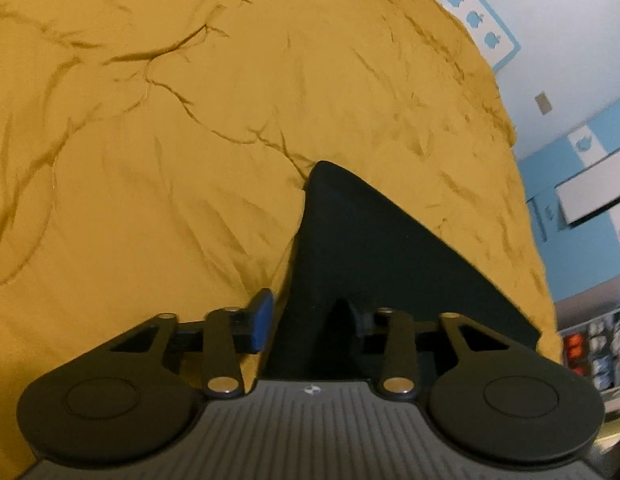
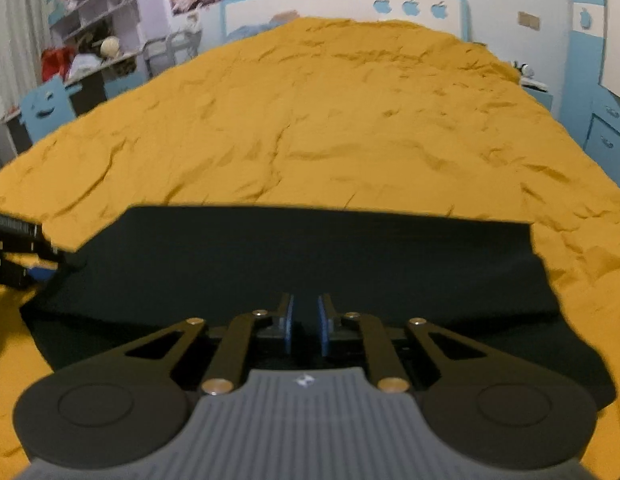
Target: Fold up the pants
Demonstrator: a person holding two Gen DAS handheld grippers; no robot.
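bed covered by a wrinkled mustard-yellow sheet that spreads across nearly the whole surface to the far headboard wall. dark pants lie flat directly on the sheet at the near edge, their far edge straight, creased yellow fabric around them.

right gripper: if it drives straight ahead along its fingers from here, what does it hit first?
Most likely the dark pants. The right gripper points over the fabric with its jaws slightly apart, and the cloth fills the view just ahead of the fingertips. Beyond its far edge lies only the yellow bedspread. The height above the cloth is unclear.
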